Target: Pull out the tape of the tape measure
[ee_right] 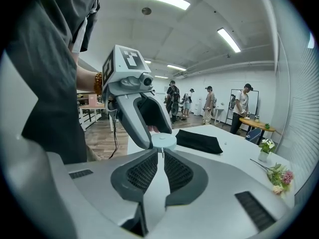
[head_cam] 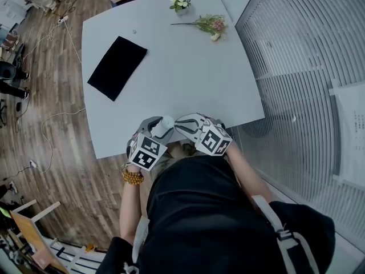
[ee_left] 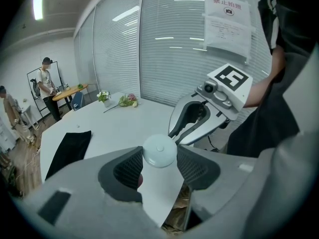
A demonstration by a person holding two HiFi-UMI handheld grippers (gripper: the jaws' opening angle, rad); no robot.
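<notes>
A small round, pale tape measure [head_cam: 167, 123] is held just above the front edge of the white table [head_cam: 188, 84]. My left gripper [head_cam: 162, 128] grips its case from both sides, and in the left gripper view the disc [ee_left: 159, 151] sits between the two dark pads. My right gripper [head_cam: 178, 124] meets it from the right. In the right gripper view its jaws [ee_right: 161, 158] stand almost together on a thin tab at the tape measure's [ee_right: 163, 140] edge. No length of tape shows between the two grippers. The left gripper's body [ee_right: 133, 103] rises just behind the disc.
A black cloth [head_cam: 117, 67] lies on the table's left half. A flower sprig [head_cam: 210, 24] and a small pot of white flowers [head_cam: 179, 3] sit at the far edge. A wall of blinds [head_cam: 308, 67] runs along the right. Several people stand far off.
</notes>
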